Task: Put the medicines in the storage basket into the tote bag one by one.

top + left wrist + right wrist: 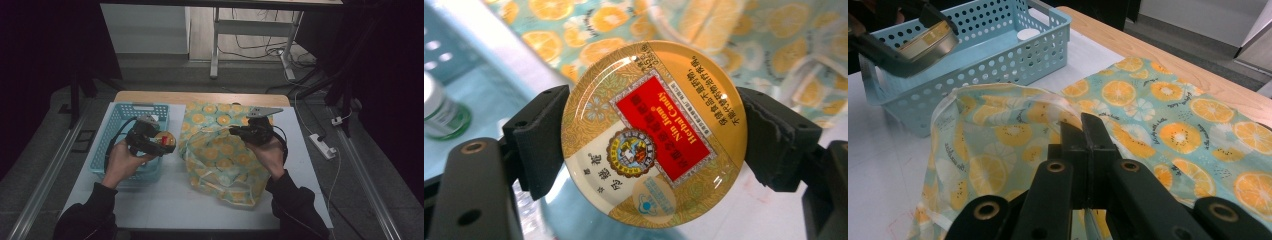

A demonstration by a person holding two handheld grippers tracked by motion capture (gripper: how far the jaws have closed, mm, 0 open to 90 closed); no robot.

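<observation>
The high view is dim and underexposed: the room around the table (150, 200) sinks into near black, and only the floor strip beyond it catches some pale light. Detail there is soft and grainy. The left gripper view is far brighter and warm in tone; the candy tin (654, 132) is sharp, with white glare streaks along its upper rim and lower left edge, while the patterned bag (784, 45) and the basket (454, 55) behind it blur out of focus. The right gripper view is evenly lit and mostly crisp, its black jaws in the foreground slightly soft.
</observation>
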